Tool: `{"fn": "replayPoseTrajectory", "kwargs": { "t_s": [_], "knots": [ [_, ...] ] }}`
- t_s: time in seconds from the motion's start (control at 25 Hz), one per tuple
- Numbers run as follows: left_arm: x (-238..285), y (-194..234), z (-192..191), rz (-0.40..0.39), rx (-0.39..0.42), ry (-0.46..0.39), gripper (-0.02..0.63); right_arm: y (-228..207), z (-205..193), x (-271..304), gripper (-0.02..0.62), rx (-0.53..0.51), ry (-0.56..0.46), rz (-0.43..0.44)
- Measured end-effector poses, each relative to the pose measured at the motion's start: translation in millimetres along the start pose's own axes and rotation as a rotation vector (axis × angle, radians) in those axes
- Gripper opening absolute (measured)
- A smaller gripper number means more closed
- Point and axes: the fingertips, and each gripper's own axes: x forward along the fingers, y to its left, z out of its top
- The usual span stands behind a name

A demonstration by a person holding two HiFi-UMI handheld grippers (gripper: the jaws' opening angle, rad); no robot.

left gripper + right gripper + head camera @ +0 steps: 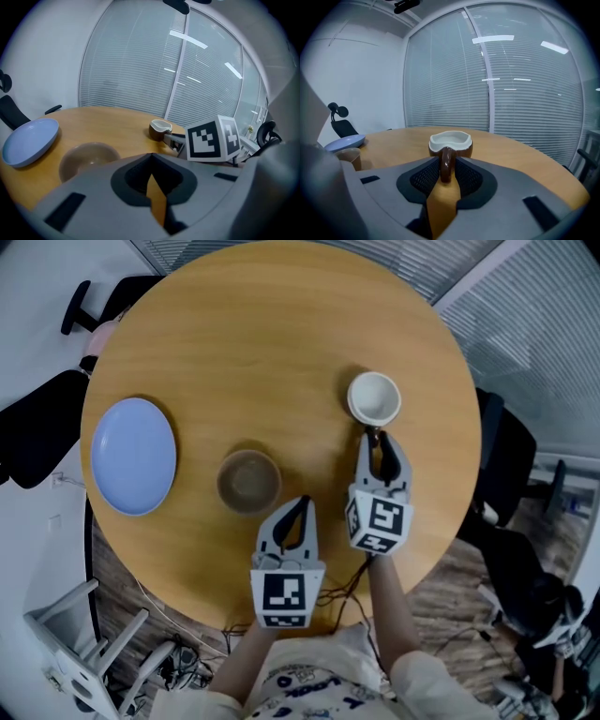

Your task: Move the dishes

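Over the round wooden worktop (281, 324), in the head view, a tan bowl (249, 480) is seen near the middle. A blue plate (134, 456) is laid well to the left of the bowl. A brown mug (374, 397) with a white inside is stood up and to the right of the bowl. The left claw (304, 502) is held just beside the bowl, at its lower right. The right claw (380, 442) is held farther right of the bowl and is pointed at the mug.

In the left gripper view, the left claw (151, 157) is seen clenched, its tips met and nothing gripped. The bowl (89, 159) is shown ahead to the left, with the plate (29, 140) beyond it and the mug (159, 129) to its right.

In the right gripper view, the mug (451, 143) is seen upright on the worktop, to the right of the bowl (350, 157). Its handle (446, 166) is set between the jaws of the right claw (447, 161), which are parted and released, the pads not pressed on it.
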Motion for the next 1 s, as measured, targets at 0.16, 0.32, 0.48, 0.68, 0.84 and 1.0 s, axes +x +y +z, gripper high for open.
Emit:
{"fn": "replayPoseTrajectory", "kwargs": {
  "t_s": [0.16,0.32,0.48,0.68,0.84,1.0],
  "knots": [
    [-0.3,3.5,-2.1,0.005,0.003,0.013,0.0,2.1,0.8,2.7,0.098,0.012,0.003,0.008],
    [-1.9,6.5,-2.5,0.013,-0.018,0.011,0.0,2.9,0.0,4.0,0.097,0.011,0.015,0.008],
    [-4.4,6.6,-1.4,0.017,-0.044,0.005,0.0,2.5,-2.3,3.4,0.089,0.007,0.041,-0.009],
    [-7.6,9.0,-4.9,0.024,-0.042,0.011,0.0,4.0,-5.0,5.8,0.066,-0.008,0.061,-0.009],
    [-11.0,9.3,-9.9,0.024,-0.032,0.019,0.0,4.0,-5.9,7.5,0.066,-0.021,0.079,-0.013],
    [-14.2,8.3,-12.2,0.03,-0.048,0.016,0.0,3.4,-6.5,9.3,0.061,-0.029,0.085,-0.016]
  ]
}}
